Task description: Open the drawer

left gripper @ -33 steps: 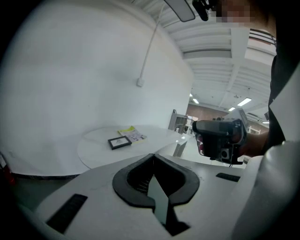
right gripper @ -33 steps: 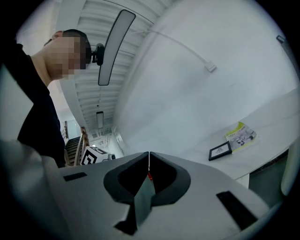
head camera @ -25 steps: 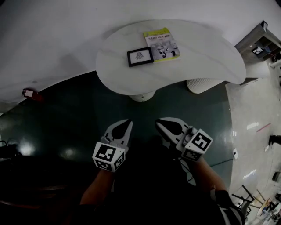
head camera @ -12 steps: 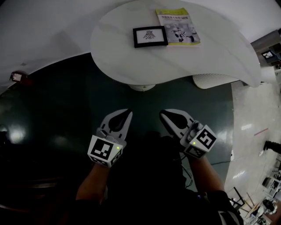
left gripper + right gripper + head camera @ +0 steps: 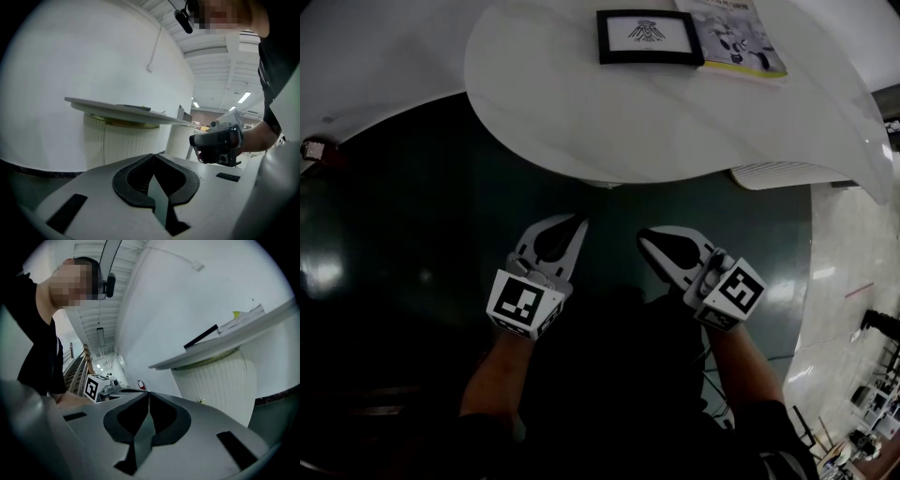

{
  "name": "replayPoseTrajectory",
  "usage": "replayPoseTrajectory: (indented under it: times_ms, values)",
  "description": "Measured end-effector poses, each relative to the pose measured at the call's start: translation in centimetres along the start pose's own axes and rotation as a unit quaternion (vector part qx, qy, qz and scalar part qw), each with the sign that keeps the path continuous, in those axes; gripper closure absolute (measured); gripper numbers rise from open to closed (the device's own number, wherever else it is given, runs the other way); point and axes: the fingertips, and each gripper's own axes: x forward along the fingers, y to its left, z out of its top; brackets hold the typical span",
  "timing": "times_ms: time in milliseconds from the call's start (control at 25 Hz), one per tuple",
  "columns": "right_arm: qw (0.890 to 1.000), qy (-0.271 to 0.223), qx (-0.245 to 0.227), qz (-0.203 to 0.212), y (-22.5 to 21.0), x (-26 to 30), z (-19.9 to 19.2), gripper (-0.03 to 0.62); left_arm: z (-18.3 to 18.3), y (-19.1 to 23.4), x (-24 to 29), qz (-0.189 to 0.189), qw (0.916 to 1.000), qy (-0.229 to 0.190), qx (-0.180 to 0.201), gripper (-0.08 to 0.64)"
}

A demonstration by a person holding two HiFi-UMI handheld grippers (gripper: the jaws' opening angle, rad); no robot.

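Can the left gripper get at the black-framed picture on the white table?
Probably not yet: the left gripper, jaws together, hangs lower than the white curved tabletop, short of its near edge, while the black-framed picture lies flat on top. Nothing else blocks the way up.

Low over bare dark floor (image 5: 412, 234), free for passage to the left and in the gap between left gripper (image 5: 579, 221) and right gripper (image 5: 643, 238), both with jaws together, side by side but apart. Just ahead, overhung by a wide white tabletop (image 5: 581, 103), barring any straight rise forward. Under that slab, blocked by a ribbed white pedestal (image 5: 117, 145) in front and a second ribbed column (image 5: 778, 175) off to the right, with an open gap between the two. On top, taken up at the far side by a black-framed picture (image 5: 649, 36) and a booklet (image 5: 733, 37) just beside it; bare along the near edge. Beyond the table, closed off by a curved white wall (image 5: 366, 66).
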Motion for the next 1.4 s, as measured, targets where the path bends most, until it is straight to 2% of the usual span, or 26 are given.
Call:
replayPoseTrajectory:
  times_ms: [120, 240, 400, 480, 680, 920, 1120, 1280, 1400]
  values:
    - [1.0, 0.004, -0.004, 0.012, -1.7, 1.4, -2.5, 0.574, -2.7, 1.0, 1.8, -0.004, 1.0, 0.0, 0.004, 0.548]
    - [1.0, 0.013, -0.012, 0.024, -3.4, 3.0, -5.6, 0.574, -5.5, 2.0, 3.3, -0.016, 0.9994, 0.001, 0.031, 0.548]
    - [0.998, 0.023, -0.039, 0.035, -5.6, 3.4, -10.9, 0.574, -12.0, 2.1, 5.9, -0.012, 0.998, 0.007, 0.061, 0.548]
    - [0.998, 0.022, -0.051, 0.04, -6.6, 3.4, -12.6, 0.574, -14.2, 2.1, 7.4, -0.015, 0.9979, 0.003, 0.063, 0.548]
    - [0.995, 0.038, -0.079, 0.041, -8.8, 5.1, -16.3, 0.574, -16.6, 3.7, 8.8, -0.028, 0.9995, -0.01, 0.015, 0.548]
    - [0.994, 0.049, -0.09, 0.039, -11.3, 6.9, -20.4, 0.574, -19.2, 5.5, 10.3, -0.045, 0.9982, -0.012, 0.039, 0.548]
    - [0.993, 0.075, -0.087, 0.03, -13.4, 8.2, -24.3, 0.574, -22.5, 7.0, 11.6, -0.027, 0.9988, 0.004, 0.041, 0.548]
    - [0.989, 0.109, -0.097, 0.034, -14.4, 9.4, -27.1, 0.574, -23.5, 7.8, 12.4, -0.024, 0.998, 0.005, 0.059, 0.548]
    - [0.987, 0.124, -0.094, 0.033, -15.2, 10.9, -29.0, 0.574, -24.2, 9.3, 12.6, -0.011, 0.9985, 0.006, 0.053, 0.548]
